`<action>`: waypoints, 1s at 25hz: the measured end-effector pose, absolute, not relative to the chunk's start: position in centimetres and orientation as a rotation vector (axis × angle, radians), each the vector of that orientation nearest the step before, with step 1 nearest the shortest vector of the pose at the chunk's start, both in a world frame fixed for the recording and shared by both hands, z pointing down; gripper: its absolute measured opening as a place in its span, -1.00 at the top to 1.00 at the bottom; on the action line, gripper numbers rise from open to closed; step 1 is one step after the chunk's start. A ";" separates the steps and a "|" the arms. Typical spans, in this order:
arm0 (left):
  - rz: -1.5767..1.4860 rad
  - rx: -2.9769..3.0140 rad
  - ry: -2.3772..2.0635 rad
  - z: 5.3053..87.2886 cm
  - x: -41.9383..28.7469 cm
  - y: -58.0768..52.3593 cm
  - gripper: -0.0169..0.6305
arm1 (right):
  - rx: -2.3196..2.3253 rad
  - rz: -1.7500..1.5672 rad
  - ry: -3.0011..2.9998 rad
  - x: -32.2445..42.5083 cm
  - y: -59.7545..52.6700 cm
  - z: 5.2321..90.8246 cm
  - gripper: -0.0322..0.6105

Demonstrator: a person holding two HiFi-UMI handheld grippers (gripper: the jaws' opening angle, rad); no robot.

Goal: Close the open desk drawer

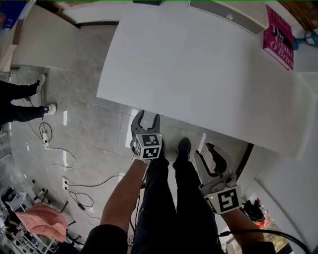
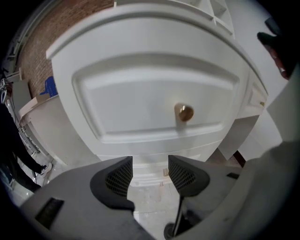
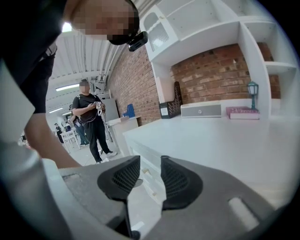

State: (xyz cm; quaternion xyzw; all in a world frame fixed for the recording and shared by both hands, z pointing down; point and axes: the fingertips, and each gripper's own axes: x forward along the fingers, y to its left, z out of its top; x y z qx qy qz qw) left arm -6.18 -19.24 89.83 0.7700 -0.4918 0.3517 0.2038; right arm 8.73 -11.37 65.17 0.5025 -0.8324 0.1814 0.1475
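A white drawer front (image 2: 140, 98) with a raised panel and a brass knob (image 2: 183, 113) fills the left gripper view. My left gripper (image 2: 150, 172) points at it from below the knob, open, with nothing between its fingers. From the head view the left gripper (image 1: 147, 118) hangs just before the white desk top's (image 1: 198, 64) front edge, and the drawer is hidden beneath that top. My right gripper (image 1: 209, 155) is lower right, beside my leg. It (image 3: 150, 174) is open and empty, looking across the desk top (image 3: 225, 140).
A pink book (image 1: 279, 37) and a speaker bar (image 1: 228, 15) rest at the desk's back. Cables (image 1: 64, 168) trail over the tiled floor on the left, near another person's shoes (image 1: 47, 108). A person (image 3: 91, 122) stands farther back in the room.
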 end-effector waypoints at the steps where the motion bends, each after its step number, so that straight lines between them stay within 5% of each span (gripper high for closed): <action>1: 0.955 2.154 -1.383 88.0 -6.6 -19.0 0.22 | 1.460 0.500 -2.404 8.8 -11.9 64.0 0.47; 15: 0.224 2.463 -1.540 45.3 -9.6 -20.5 0.22 | 1.679 0.022 -2.540 8.1 -18.3 38.7 0.50; 25: -0.101 2.681 -1.675 23.1 -7.6 -20.2 0.22 | 1.774 -0.339 -2.648 8.0 -17.9 21.3 0.52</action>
